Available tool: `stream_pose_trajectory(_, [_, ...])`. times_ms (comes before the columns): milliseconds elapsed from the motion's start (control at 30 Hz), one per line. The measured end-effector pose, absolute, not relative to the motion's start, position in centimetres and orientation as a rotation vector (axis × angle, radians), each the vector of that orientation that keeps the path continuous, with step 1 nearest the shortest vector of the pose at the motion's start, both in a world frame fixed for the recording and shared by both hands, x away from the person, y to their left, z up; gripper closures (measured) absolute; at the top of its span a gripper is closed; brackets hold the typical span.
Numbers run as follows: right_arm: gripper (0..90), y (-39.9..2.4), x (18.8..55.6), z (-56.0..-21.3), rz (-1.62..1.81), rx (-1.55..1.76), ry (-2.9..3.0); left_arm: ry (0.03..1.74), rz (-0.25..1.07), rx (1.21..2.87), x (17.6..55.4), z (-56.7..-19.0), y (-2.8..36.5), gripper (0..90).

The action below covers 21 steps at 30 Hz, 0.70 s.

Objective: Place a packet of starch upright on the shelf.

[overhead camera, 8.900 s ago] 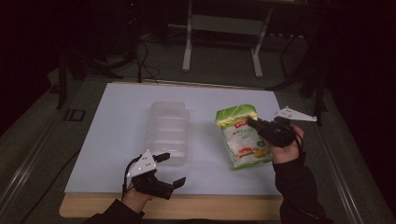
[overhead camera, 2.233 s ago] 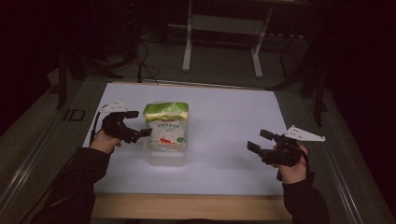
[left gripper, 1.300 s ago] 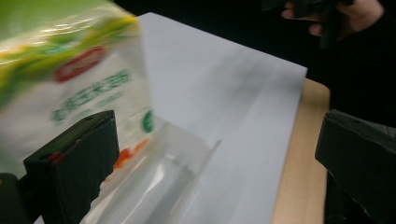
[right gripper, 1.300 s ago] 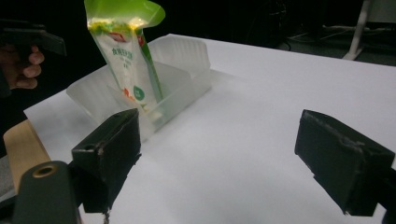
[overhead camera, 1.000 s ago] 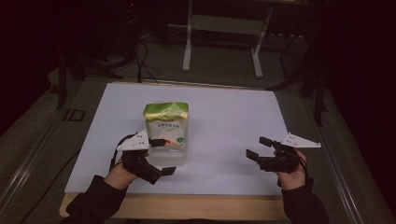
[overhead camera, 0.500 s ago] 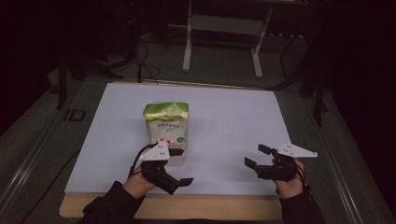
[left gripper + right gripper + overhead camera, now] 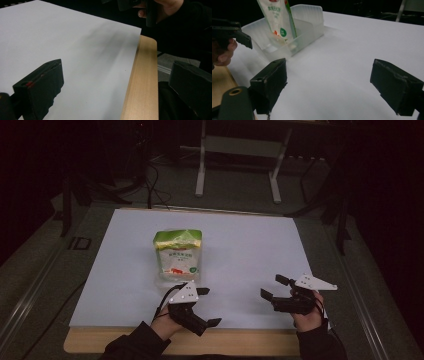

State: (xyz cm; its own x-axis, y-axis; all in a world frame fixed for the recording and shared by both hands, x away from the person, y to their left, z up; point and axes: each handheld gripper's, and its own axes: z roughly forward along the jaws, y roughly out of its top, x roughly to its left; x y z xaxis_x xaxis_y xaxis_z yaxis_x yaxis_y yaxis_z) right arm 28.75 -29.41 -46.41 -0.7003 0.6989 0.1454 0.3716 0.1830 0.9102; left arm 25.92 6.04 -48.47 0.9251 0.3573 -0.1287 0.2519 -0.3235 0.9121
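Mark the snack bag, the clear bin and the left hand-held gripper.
snack bag (image 7: pixel 178 254): high view, middle of its printed front.
clear bin (image 7: pixel 310 13): right gripper view, ribbed end wall.
left hand-held gripper (image 7: pixel 207 306): high view, midway between its open fingertips.

Green-and-white snack bag (image 7: pixel 178 254), sealed, leaning upright inside clear plastic ribbed container (image 7: pixel 308 23), mid-table on white sheet

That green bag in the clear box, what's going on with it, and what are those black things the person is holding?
A person holds a two-jaw tool in each hand at a table covered with a white sheet. The green and white bag stands in the clear plastic box, leaning a little. The left tool and the right tool are near the table's front edge, both open and holding nothing.
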Motion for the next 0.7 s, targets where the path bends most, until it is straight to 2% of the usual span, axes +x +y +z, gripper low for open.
stream_pose_trajectory(700, [14.1, -29.4, 28.8, -46.9, 1.513, 1.021, 2.087, 0.403, 0.131, 1.964, 25.4, -50.4, 5.4, 0.2])
